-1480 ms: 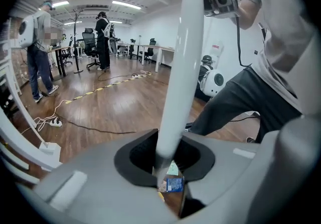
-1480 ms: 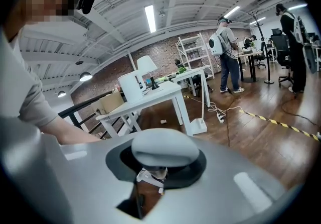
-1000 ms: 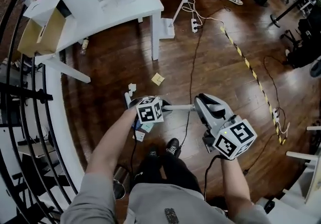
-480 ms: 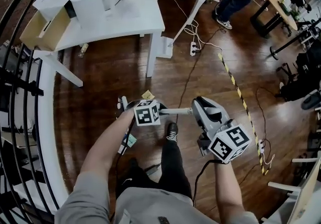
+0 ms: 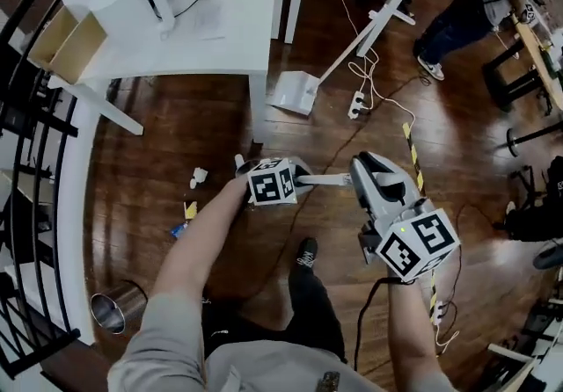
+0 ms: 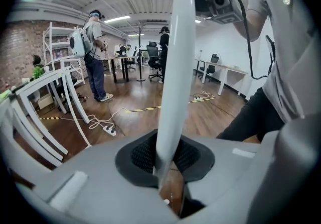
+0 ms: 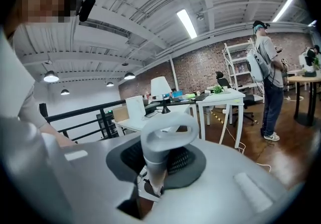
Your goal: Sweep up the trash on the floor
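- My left gripper has its jaws closed narrow on the white broom handle, pads pressing the shaft on both sides.
- From that grip the shaft runs straight up the left gripper view toward my other hand.
- My right gripper is clamped the same way, just below the loop end of the handle, with the loop standing clear above the jaws.
- In the head view the handle lies roughly level between my two grippers, in front of my body.
- The trash lies on the wooden floor, off to the left of my left gripper and apart from it: a white scrap, with a yellow scrap and a blue scrap nearer me.
- A steel bin stands nearer me than the scraps, by the railing.
- A white table stands beyond the trash.
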### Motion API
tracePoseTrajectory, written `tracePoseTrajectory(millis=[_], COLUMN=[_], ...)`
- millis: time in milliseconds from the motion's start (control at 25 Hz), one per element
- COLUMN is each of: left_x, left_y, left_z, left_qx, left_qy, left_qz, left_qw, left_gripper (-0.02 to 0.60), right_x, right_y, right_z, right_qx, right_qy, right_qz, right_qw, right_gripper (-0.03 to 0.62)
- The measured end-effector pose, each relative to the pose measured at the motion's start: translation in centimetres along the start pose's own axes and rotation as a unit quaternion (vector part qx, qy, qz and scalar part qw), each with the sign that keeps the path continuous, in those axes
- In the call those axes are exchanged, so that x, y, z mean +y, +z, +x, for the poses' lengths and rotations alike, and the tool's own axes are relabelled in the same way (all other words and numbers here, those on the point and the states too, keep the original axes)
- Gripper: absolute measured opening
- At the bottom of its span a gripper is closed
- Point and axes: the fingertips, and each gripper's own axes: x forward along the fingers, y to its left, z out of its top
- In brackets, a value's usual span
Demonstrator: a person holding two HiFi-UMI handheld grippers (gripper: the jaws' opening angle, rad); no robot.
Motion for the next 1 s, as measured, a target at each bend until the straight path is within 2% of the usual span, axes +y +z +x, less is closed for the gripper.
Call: tracePoseTrajectory(millis=[160, 400, 480, 560, 760, 1000], left_x=[5.5, 10.3, 11.9, 13.0, 10.2, 5.5], left_y=[1.8, -1.1, -1.6, -2.3, -7.3, -12.3], left_z=[2.8, 6.9, 6.6, 5.5, 2.7, -1.3], left_qx=[-0.029, -0.049, -0.07, -0.073, -0.034, -0.037], left_qy=[0.025, 0.042, 0.059, 0.069, 0.047, 0.054], left_qz=[-0.007, -0.054, -0.074, -0.087, -0.115, -0.16], left_qw=[0.9993, 0.9964, 0.993, 0.9911, 0.9917, 0.9849], left_gripper=[0.057, 0.061, 0.066, 0.066, 0.063, 0.063], right_x=[-4.1, -7.5, -7.8, -7.4, -4.7, 1.6], right_y=[0.9, -1.9, -1.6, -1.0, -3.2, -5.4], right_z=[2.9, 8.0, 9.6, 11.2, 13.7, 15.5], right_qx=[0.009, 0.037, 0.029, 0.027, 0.049, 0.067], right_qy=[0.011, 0.027, 0.036, 0.046, 0.067, 0.1], right_qz=[-0.033, -0.055, -0.055, -0.057, -0.024, 0.0], right_qw=[0.999, 0.997, 0.997, 0.997, 0.996, 0.993], right_gripper=[0.057, 0.057, 0.057, 0.057, 0.057, 0.057])
